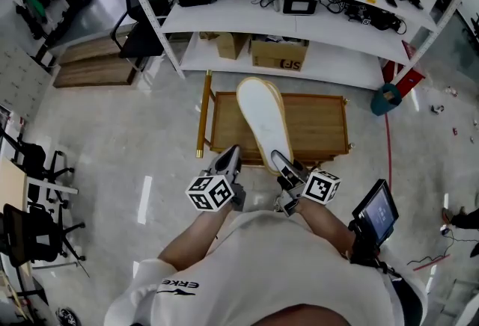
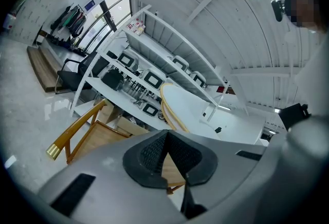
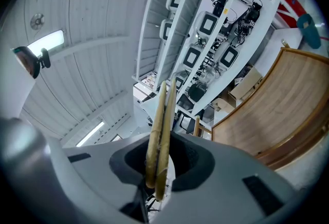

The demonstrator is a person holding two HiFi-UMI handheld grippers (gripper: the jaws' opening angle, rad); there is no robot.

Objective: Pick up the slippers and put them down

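A pair of flat slippers point(image 1: 262, 119), white soles with tan edges, stands up on end over the low wooden table point(image 1: 322, 122). My right gripper point(image 1: 283, 164) is shut on their near end. In the right gripper view the slippers point(image 3: 163, 115) show edge-on as two thin tan strips pressed together between the pads point(image 3: 193, 159). My left gripper point(image 1: 230, 156) hovers just left of them, shut, with nothing in it. In the left gripper view its tips point(image 2: 165, 133) meet, and the white slipper sole point(image 2: 190, 107) rises beyond them to the right.
White shelving point(image 1: 299, 25) with monitors and cables stands behind the table, with cardboard boxes point(image 1: 278, 54) on its lowest shelf. A black chair point(image 1: 138, 33) is at the back left and a teal object point(image 1: 387, 100) at the right. A small screen point(image 1: 374, 208) sits by my right forearm.
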